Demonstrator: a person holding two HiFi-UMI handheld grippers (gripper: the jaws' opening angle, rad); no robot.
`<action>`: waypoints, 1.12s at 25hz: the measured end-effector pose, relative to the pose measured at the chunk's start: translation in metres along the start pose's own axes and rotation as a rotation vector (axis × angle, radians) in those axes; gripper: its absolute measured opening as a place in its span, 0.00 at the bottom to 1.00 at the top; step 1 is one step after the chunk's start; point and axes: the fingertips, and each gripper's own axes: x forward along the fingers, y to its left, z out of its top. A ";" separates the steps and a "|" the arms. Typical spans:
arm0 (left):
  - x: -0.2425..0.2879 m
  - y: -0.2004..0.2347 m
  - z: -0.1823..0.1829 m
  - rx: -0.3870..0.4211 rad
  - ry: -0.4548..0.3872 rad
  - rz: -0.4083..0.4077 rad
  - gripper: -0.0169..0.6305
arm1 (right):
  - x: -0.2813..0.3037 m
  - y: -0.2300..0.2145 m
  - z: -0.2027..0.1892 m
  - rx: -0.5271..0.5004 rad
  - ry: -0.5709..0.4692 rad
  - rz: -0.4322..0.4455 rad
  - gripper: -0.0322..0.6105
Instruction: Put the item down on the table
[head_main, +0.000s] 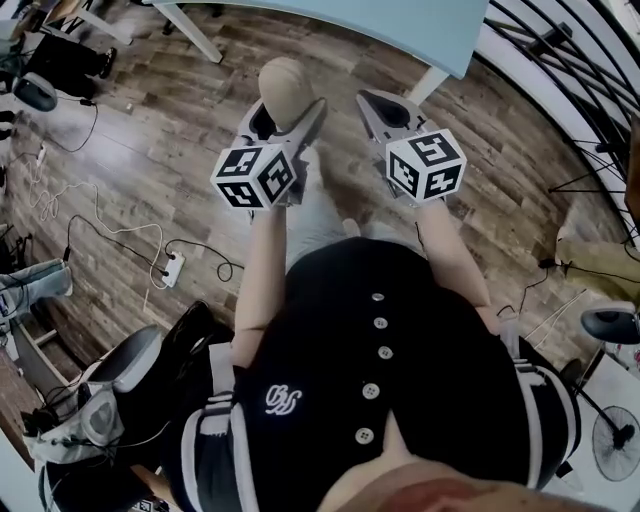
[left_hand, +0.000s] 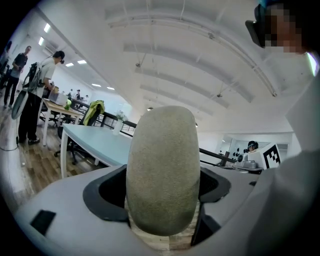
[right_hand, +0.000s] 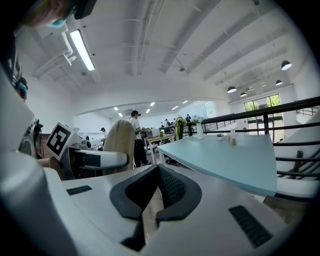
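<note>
A beige, rough, oval item (head_main: 285, 88) stands upright between the jaws of my left gripper (head_main: 284, 116), which is shut on its lower part. In the left gripper view the item (left_hand: 162, 170) fills the middle, with a dark pad pressed on each side. My right gripper (head_main: 376, 103) hovers just to the right at the same height, shut with nothing in it; its pads (right_hand: 172, 187) meet at the tip. Both are held over the wooden floor, short of the light blue table (head_main: 330, 25). From the right gripper view the item (right_hand: 119, 142) shows at the left.
The table's white legs (head_main: 205, 38) stand on the plank floor ahead. A power strip with cables (head_main: 172, 268) lies at the left, a black railing (head_main: 560, 50) runs at the right and a fan (head_main: 612, 440) stands at lower right. People stand at far desks (left_hand: 42, 95).
</note>
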 end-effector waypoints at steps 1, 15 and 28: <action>0.009 0.006 0.002 -0.004 0.005 -0.008 0.64 | 0.008 -0.006 0.000 0.002 0.005 -0.008 0.07; 0.120 0.141 0.087 0.017 0.042 -0.071 0.64 | 0.170 -0.072 0.059 -0.020 -0.020 -0.100 0.07; 0.176 0.200 0.109 0.013 0.087 -0.125 0.64 | 0.246 -0.100 0.073 0.000 0.002 -0.147 0.07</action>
